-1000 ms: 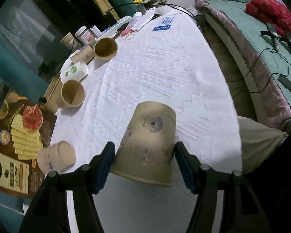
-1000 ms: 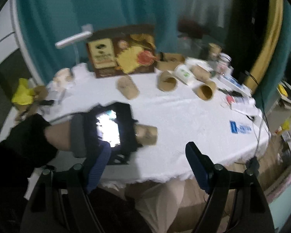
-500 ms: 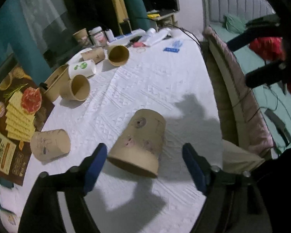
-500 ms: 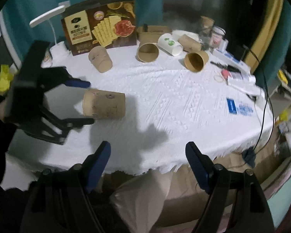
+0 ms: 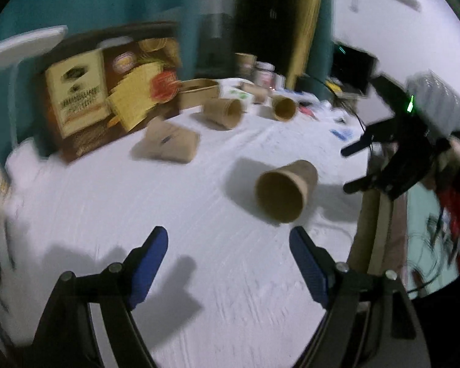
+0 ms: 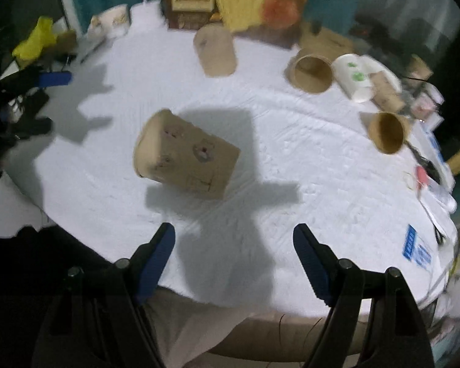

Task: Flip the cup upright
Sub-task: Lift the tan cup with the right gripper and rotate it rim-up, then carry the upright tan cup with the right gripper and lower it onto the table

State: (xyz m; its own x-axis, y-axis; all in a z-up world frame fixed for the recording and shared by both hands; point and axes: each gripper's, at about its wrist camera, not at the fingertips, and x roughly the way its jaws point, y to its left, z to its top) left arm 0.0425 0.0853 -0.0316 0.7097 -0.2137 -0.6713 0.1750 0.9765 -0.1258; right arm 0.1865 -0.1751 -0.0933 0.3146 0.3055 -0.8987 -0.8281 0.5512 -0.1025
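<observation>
A brown paper cup (image 5: 286, 190) with small printed figures lies on its side on the white tablecloth (image 5: 199, 202), its mouth toward my left gripper. It also shows in the right wrist view (image 6: 185, 158), near the table's front left. My left gripper (image 5: 228, 247) is open and empty, a short way back from the cup. My right gripper (image 6: 233, 245) is open and empty above the table's near edge, the cup ahead and to its left. The right gripper shows in the left wrist view (image 5: 383, 165), and the left gripper at the right wrist view's left edge (image 6: 30, 98).
Other paper cups lie on their sides farther back (image 6: 216, 50), (image 6: 311, 70), (image 6: 386, 132), with a white cup (image 6: 357, 76). A cracker box (image 5: 107, 92) stands at the back. Small items and blue cards (image 6: 417, 248) lie at the right edge.
My left gripper has let go of the cup and drawn back, swinging round to face its mouth. The cup now lies on its side. The right gripper has moved closer over the table.
</observation>
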